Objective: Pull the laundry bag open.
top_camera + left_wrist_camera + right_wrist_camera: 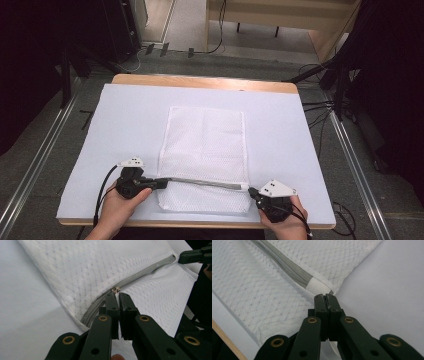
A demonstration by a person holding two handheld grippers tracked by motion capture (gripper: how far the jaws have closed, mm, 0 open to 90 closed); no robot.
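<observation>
The two grippers sit nearest the camera at the table's near edge, one in each of the person's hands. The left gripper at about 7 o'clock has its jaws pinched together on the small metal zipper pull, which the left gripper view shows right at its tips. The right gripper at about 5 o'clock is likewise clamped tight, nipping the edge of the bag just past the white fabric tab that ends the zip.

The thing being worked is a white mesh laundry bag, lying flat at the middle of the table, its zipped end toward the person. The grey zipper runs across that near end from 9 o'clock to 3 o'clock, pulled fairly straight between the two grippers.

Judging by where the pull sits, it is at or close to the left end of the track. In the left gripper view the grey tape beyond the pull, toward the right gripper, looks slightly parted, but whether the teeth there are meshed or open cannot be told, so the direction of travel is uncertain. Either way nearly the whole run of the zip lies on one side of the pull: the stroke is either just beginning or all but finished.

Beneath the bag is a white sheet covering the wooden table.
</observation>
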